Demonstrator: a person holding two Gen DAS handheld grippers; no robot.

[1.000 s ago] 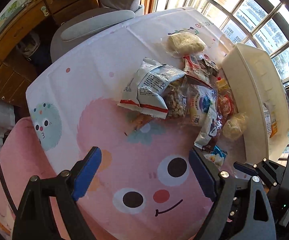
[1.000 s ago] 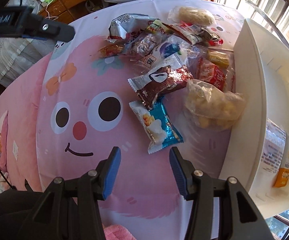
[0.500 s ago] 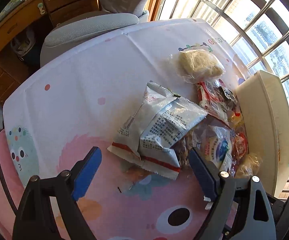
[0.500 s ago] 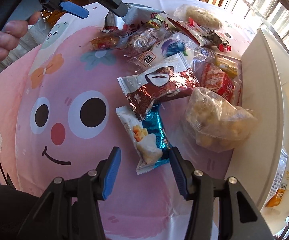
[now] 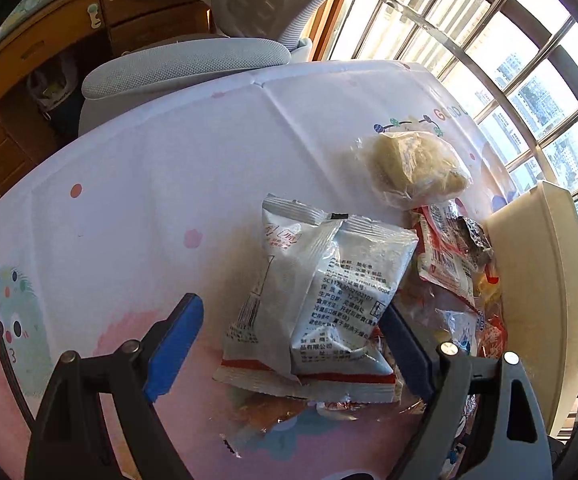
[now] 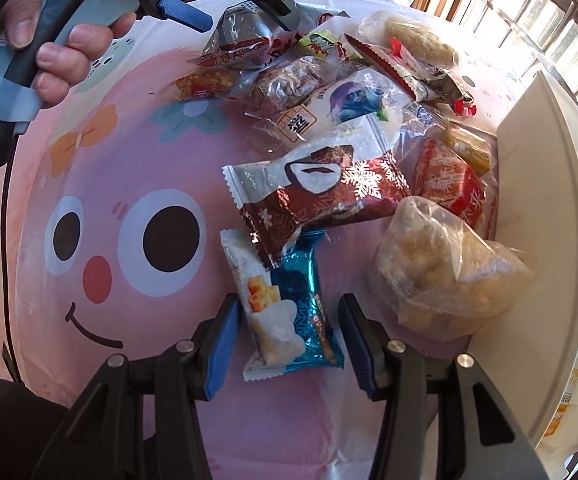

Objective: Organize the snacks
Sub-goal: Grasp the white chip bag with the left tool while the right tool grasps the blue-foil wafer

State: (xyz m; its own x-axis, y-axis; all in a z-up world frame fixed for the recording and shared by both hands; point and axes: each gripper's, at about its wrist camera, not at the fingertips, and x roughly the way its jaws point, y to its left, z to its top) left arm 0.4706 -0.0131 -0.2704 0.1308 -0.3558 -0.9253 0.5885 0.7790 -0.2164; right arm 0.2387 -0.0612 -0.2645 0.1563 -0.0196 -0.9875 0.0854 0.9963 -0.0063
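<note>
Snack packets (image 6: 313, 188) on cartoon tablecloth (image 6: 129, 184)

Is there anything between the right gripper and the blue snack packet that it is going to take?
Nothing visible: the right gripper already has the blue packet between its open pads. Only the brown snowflake packet overlaps its far end.

A snack packet (image 6: 285, 312) is lying between the right gripper's (image 6: 287, 344) fingers, its far end tucked under a snowflake-printed packet (image 6: 317, 196) ahead. A clear bag of puffs (image 6: 445, 276) is sitting right of the fingers, against the tray (image 6: 545, 200). Two overlapping packets (image 5: 321, 300) are lying between the left gripper's (image 5: 289, 344) fingers, nearer the right one.
</note>
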